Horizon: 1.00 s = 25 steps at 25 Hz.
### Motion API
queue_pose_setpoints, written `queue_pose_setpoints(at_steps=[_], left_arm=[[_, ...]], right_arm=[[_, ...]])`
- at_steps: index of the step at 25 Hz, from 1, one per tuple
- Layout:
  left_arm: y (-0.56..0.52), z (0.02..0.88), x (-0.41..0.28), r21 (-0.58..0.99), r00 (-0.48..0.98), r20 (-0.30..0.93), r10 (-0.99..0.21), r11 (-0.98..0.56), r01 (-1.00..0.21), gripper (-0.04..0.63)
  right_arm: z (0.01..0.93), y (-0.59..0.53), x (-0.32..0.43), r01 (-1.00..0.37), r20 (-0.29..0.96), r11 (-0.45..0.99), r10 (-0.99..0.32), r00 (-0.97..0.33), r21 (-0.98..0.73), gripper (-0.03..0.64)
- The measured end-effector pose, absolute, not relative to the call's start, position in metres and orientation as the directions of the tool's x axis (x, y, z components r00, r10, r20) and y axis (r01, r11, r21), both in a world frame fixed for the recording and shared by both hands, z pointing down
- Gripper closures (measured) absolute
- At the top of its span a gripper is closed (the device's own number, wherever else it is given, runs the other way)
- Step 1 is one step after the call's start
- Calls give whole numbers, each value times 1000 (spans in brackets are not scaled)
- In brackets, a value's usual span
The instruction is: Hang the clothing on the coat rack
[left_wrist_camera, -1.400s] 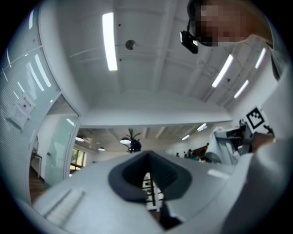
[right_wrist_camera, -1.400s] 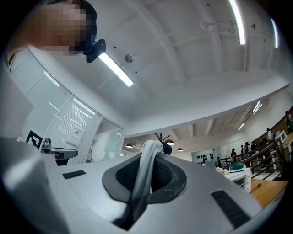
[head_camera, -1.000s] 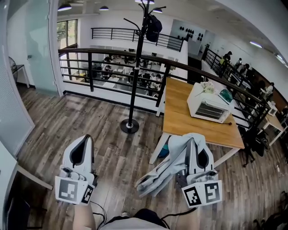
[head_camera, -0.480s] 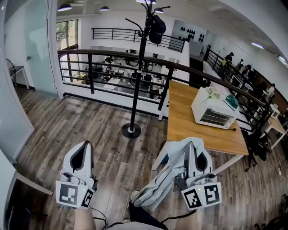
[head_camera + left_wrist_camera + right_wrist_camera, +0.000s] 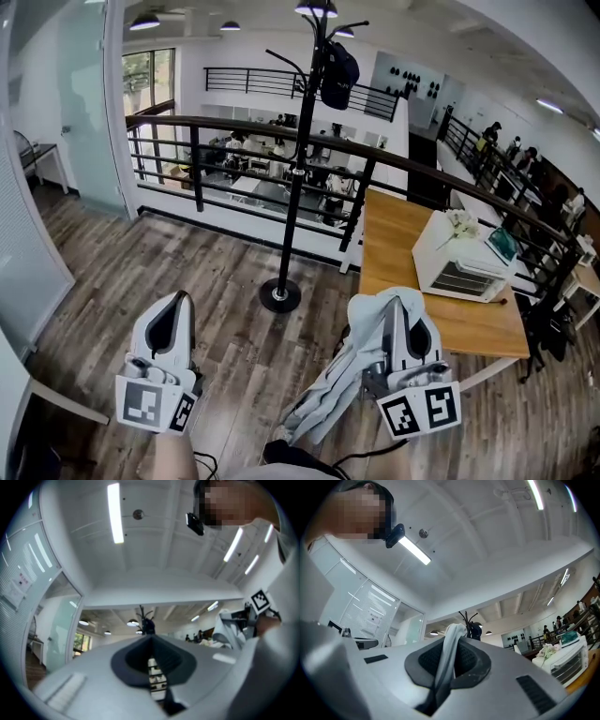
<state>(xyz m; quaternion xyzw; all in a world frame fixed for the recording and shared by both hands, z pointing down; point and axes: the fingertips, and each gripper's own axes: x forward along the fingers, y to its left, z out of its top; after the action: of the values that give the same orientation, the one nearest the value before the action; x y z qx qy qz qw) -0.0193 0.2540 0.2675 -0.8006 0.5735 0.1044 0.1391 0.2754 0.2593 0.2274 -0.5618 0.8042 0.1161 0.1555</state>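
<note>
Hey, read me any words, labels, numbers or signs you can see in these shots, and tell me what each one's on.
Nothing is readable.
Left marker cube and right marker cube: black-and-white square patterns only, no letters.
Paper sheets on the glass wall, left gripper view: print too small to read.
Notice sheet on the glass partition, right gripper view: too blurred to read.
Toaster oven: no label visible.
</note>
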Motion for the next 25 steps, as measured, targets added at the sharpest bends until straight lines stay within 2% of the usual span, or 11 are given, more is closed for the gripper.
queue_pose_setpoints(at_steps=[16,25], left_arm=[[133,255,46,-149,319,-342,-884,-284,-947,589],[101,267,38,-149,290,-312,-905,-255,-955,588]], right_arm=[[226,133,313,-911,-400,413,-831,-386,22,613],[234,90,318,-913,-378,408,-845,-378,1,613]])
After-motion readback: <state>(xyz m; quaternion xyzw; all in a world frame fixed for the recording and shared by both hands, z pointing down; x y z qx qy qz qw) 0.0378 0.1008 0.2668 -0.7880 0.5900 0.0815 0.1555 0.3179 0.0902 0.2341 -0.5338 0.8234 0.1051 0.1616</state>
